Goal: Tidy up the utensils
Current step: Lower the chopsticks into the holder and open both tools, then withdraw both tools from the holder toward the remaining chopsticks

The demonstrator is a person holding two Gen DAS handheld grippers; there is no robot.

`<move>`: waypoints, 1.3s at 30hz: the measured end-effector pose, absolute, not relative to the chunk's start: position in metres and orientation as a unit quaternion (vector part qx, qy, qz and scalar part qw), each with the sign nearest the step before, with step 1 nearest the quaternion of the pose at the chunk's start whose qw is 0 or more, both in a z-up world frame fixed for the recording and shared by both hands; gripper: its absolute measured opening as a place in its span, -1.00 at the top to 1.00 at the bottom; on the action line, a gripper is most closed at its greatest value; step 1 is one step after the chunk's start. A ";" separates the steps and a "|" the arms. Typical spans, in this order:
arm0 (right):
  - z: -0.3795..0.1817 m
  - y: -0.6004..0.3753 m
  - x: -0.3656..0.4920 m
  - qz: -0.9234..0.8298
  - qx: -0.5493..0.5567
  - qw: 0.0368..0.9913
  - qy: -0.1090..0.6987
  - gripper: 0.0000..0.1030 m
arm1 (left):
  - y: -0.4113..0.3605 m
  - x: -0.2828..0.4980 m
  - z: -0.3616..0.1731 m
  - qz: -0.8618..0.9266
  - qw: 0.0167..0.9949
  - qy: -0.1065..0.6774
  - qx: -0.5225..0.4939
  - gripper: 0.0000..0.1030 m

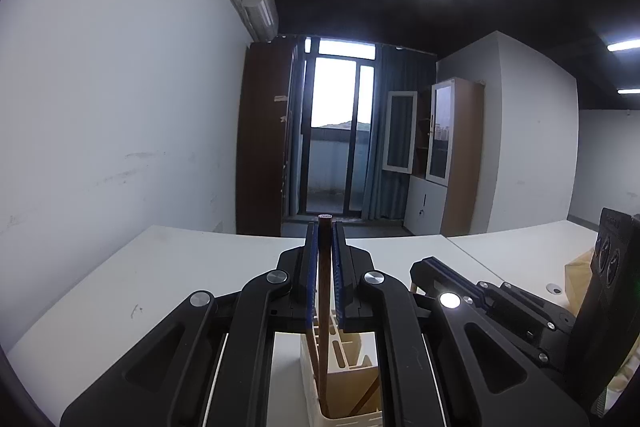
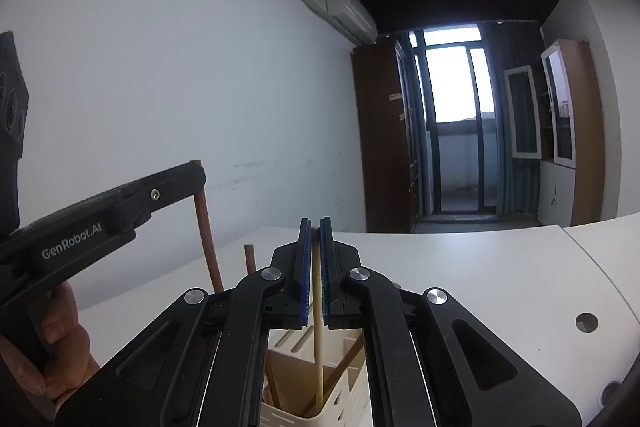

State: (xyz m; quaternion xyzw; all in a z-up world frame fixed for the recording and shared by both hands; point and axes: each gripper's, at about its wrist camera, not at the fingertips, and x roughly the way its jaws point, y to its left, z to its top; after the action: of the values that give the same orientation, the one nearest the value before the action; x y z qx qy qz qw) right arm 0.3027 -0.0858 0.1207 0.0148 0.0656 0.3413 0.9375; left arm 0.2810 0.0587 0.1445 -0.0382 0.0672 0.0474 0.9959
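Looking along the left gripper (image 1: 325,227), two black plastic fingers lined with ribbed blue pads (image 1: 338,267) pinch a dark brown chopstick (image 1: 325,291), a round, smooth wooden rod that stands nearly upright. Its flat top shows just above the fingertips, and its lower end reaches down into a cream plastic utensil holder (image 1: 308,379) standing on the matte white table (image 1: 160,275). The holder is box-shaped, with long slots cut in its walls and partitions inside; which compartment the rod enters cannot be told. One more dark stick leans slantwise inside it at the right. At the right of this view the right gripper (image 1: 418,273) shows from the side, black with silver rivets, a pale stick just below its tip.

From the right wrist, the right gripper (image 2: 315,227) has the same two black fingers and blue ribbed pads (image 2: 306,267), pressed onto a thin, pale chopstick (image 2: 318,339), smooth and straight, running down into the same cream holder (image 2: 352,407). Three dark brown sticks can be counted here: one clamped in the left gripper (image 2: 198,173) at the left, a second standing free just beside it, and a third leaning across inside the holder. A hand (image 2: 60,347) grips the left gripper's black handle, which carries white lettering.
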 end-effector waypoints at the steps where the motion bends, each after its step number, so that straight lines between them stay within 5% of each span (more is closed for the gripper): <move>1: 0.120 -0.088 0.302 0.341 0.013 0.938 0.067 0.90 | 0.059 0.282 0.143 0.046 0.996 0.071 -0.039 0.87; 14: 0.106 -0.096 0.299 0.329 0.012 0.939 0.104 0.89 | 0.064 0.288 0.125 0.028 0.990 0.125 -0.058 0.87; 17: 0.107 -0.101 0.297 0.320 0.015 0.941 0.108 0.60 | 0.070 0.285 0.125 0.027 0.989 0.129 -0.067 0.83; 22: 0.108 -0.109 0.296 0.311 0.019 0.943 0.114 0.58 | 0.080 0.274 0.129 0.023 0.988 0.131 -0.084 0.80; 39: 0.108 -0.123 0.258 0.309 -0.004 0.942 0.131 0.38 | 0.068 0.220 0.135 0.028 0.988 0.144 -0.044 0.41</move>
State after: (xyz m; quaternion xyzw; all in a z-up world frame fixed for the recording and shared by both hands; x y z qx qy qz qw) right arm 0.2576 -0.1230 0.1077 -0.0043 0.1313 0.3087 0.9421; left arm 0.2204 0.0677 0.1354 -0.0442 0.1442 0.0279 0.9882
